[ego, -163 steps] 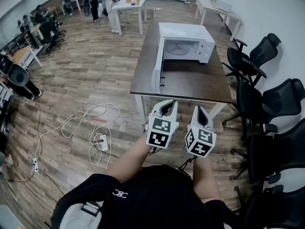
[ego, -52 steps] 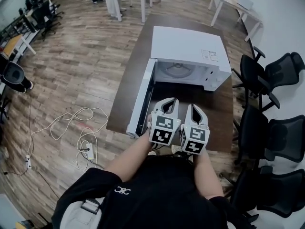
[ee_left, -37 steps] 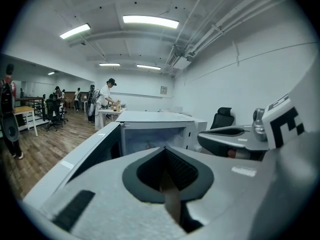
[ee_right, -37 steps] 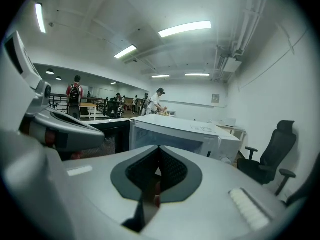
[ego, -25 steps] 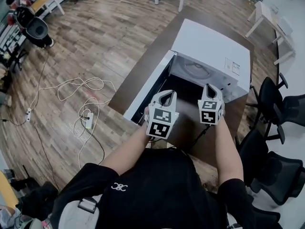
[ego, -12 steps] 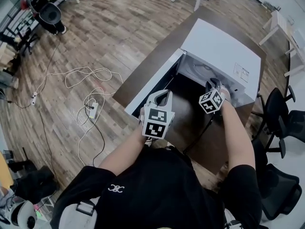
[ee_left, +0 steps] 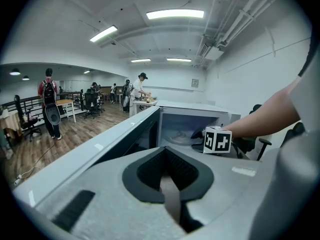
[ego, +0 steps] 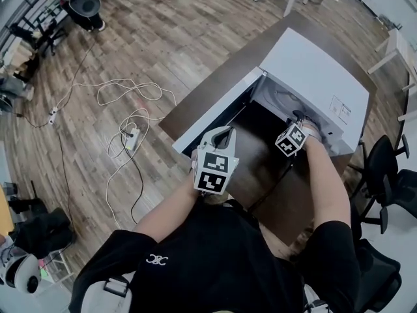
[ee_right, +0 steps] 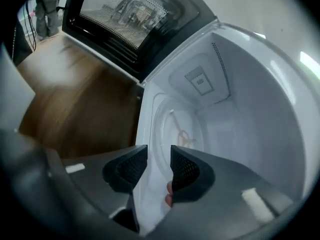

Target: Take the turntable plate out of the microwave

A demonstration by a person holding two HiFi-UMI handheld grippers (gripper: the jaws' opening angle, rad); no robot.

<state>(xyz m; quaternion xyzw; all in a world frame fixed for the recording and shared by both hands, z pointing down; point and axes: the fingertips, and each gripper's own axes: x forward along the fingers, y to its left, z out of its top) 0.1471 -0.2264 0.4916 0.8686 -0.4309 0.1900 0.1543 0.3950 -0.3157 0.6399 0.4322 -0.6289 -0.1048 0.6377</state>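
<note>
The white microwave [ego: 319,77] stands on a brown table [ego: 260,168] with its door [ego: 215,119] swung open to the left. The clear glass turntable plate [ee_right: 177,134] lies flat on the cavity floor, also seen as the plate [ee_left: 181,136] in the left gripper view. My right gripper [ego: 301,117] is at the cavity mouth, rolled on its side. Its jaws have just been opening, and the right gripper [ee_right: 159,156] stands open just short of the plate's near rim, with nothing gripped. My left gripper [ego: 227,131] hangs shut in front of the door, holding nothing.
Black office chairs [ego: 391,168] crowd the table's right side. White cables and a power strip [ego: 130,132] lie on the wooden floor at the left. Several people [ee_left: 48,104] and desks are far back in the room.
The right gripper has dropped and reached forward to the microwave's mouth, rolled onto its side, and its jaws have opened. The left gripper has barely shifted.
</note>
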